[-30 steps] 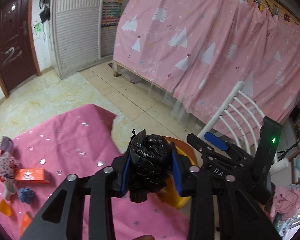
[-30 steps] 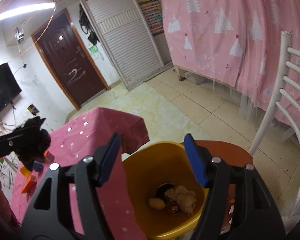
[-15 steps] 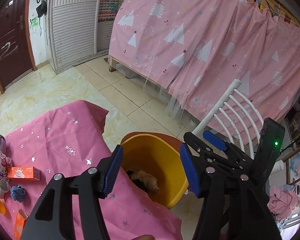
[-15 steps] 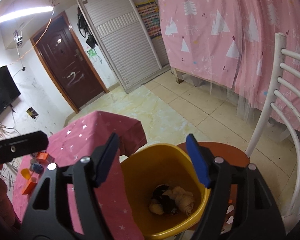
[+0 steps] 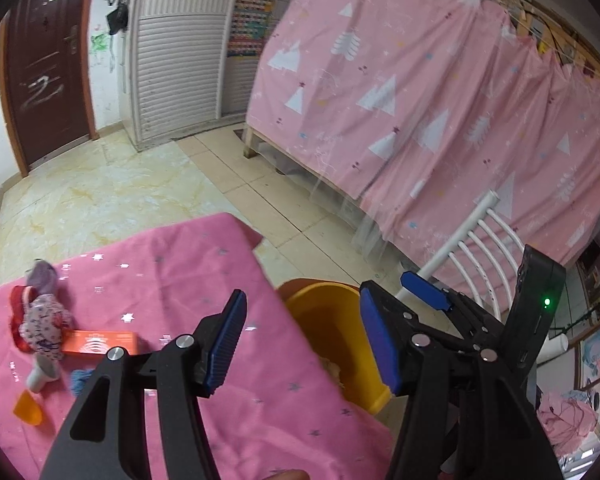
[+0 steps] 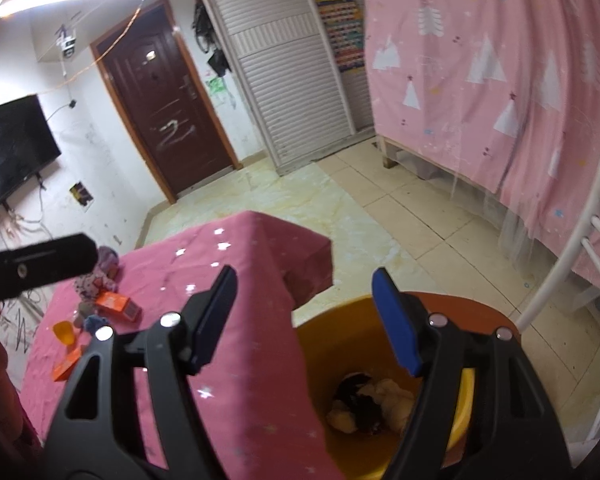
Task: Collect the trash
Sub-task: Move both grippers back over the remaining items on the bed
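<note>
A: Where's the black bag (image 6: 358, 402) now?

B: Down in the yellow bin (image 6: 466, 400), on the pale crumpled scraps, below and just ahead of the right gripper (image 6: 305, 318). A second ago the left gripper (image 5: 300, 342) had it clamped between its pads.

A: So it let go?

B: Yes. Its jaws have just been opening and nothing is between them; they stand about half apart over the pink tablecloth (image 5: 172, 264) edge. The right's jaws widened slightly and are empty too.

A: What's left?

B: Probably the orange box (image 5: 100, 342) and bits ahead-left of the left fingers.
</note>
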`<state>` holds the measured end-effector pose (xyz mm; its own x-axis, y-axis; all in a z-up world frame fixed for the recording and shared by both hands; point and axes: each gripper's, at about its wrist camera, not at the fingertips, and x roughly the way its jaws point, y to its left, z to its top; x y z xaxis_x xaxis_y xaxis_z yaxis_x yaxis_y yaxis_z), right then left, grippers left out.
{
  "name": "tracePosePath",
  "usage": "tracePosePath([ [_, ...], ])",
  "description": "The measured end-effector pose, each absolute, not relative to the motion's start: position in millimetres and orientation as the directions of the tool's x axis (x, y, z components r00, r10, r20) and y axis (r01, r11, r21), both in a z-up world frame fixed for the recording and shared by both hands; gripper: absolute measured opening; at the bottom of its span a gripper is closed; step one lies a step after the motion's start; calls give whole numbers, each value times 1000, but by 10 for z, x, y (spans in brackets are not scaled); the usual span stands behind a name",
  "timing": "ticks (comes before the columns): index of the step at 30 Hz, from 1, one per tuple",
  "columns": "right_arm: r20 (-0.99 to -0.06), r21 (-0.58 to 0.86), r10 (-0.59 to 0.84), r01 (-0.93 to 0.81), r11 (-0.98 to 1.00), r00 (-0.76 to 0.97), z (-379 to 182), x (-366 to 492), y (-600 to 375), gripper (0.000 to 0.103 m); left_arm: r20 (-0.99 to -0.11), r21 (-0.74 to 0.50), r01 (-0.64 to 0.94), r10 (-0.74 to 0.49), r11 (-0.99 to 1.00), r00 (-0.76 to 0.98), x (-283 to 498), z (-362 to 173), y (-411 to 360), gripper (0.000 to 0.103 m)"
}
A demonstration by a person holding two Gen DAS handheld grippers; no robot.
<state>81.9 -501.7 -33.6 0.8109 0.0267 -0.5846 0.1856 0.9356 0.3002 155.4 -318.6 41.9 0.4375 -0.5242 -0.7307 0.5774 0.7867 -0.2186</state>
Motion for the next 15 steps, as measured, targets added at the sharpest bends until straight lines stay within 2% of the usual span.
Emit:
tracePosePath([
  [6,-593,277,74,117,954,802,-287,1067,-4652,68,-729,-203,511,-478,835,491,1769,446,-2753,51],
  [9,-599,265,96,84,961,795,-273,1171,-4457,73,-730,-196,467,-447,862,518,1919,453,-2481,51],
  [15,-613,236,140,11,972,778,-240,1404,-4071,73,-736,-170,385,-376,907,562,2211,436,-1990,52],
])
